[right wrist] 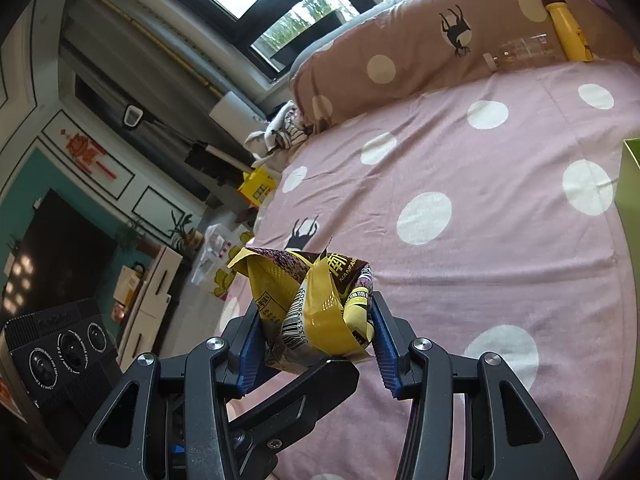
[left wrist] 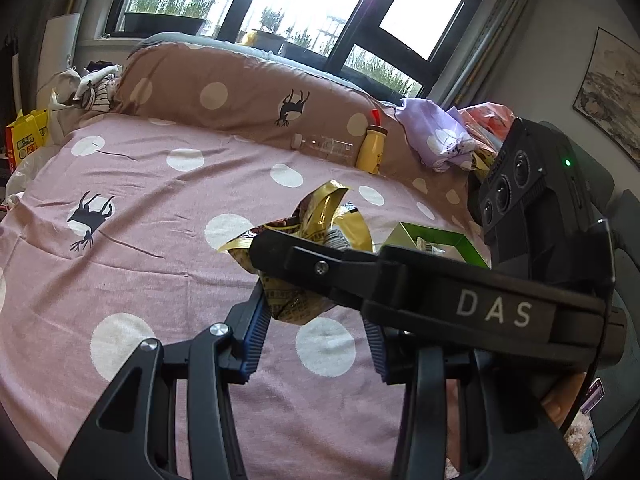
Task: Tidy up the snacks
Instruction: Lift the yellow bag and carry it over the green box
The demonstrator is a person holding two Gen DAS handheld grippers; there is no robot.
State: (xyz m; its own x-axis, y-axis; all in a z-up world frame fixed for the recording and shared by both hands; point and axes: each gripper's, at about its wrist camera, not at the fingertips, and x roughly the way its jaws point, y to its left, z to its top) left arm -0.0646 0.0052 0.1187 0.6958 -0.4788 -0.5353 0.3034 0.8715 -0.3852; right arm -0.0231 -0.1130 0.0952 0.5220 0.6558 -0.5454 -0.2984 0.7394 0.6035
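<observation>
A crumpled yellow and brown snack bag [right wrist: 316,308] sits between the blue pads of my right gripper [right wrist: 316,328], which is shut on it above the pink dotted bedsheet. The same bag [left wrist: 316,240] shows in the left wrist view, with the right gripper's black finger [left wrist: 320,268] across it. My left gripper [left wrist: 316,340] is open just below the bag; its left pad [left wrist: 256,340] touches the bag's lower edge. A green box [left wrist: 436,240] with wrapped snacks inside stands just right of the bag; its edge also shows in the right wrist view [right wrist: 630,184].
A yellow bottle [left wrist: 370,148] and a clear plastic bottle [left wrist: 324,146] lie against the brown pillow [left wrist: 224,92]. A purple cloth [left wrist: 436,136] and bags are piled at the right. A yellow box [left wrist: 26,140] stands off the bed's left side.
</observation>
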